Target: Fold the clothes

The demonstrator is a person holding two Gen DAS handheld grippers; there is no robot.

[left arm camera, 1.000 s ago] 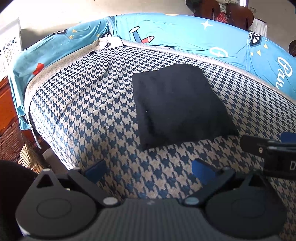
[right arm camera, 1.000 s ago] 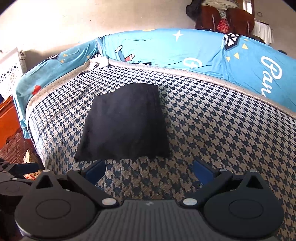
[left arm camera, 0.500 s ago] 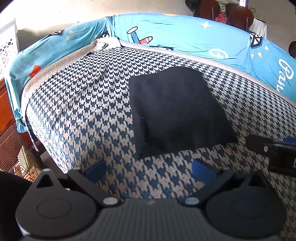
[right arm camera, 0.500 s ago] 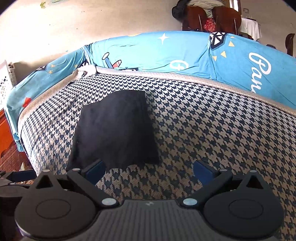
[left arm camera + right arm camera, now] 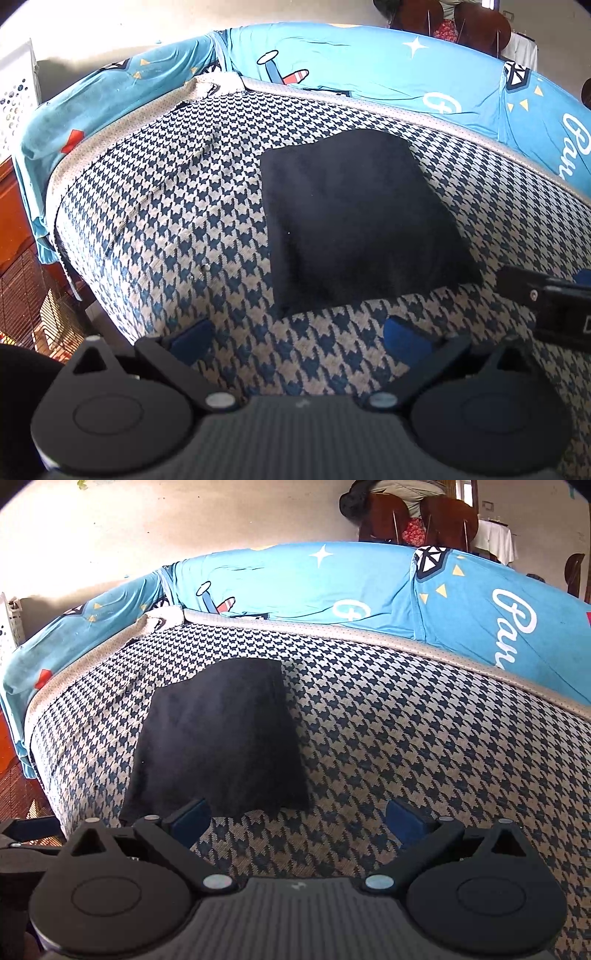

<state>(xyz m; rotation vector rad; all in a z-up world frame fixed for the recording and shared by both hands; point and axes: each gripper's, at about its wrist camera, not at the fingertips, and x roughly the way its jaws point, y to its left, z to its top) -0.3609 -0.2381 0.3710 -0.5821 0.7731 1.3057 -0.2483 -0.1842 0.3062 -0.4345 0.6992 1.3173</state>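
A houndstooth bedspread (image 5: pixel 166 221) stretches ahead of our two tongs, the folded black garment (image 5: pixel 354 221) lying flat just beyond them. Both the left gripper (image 5: pixel 295 332) and right gripper (image 5: pixel 297 814) hang spread apart, empty. We judge a careless grab at its near edge could drag the fold open.
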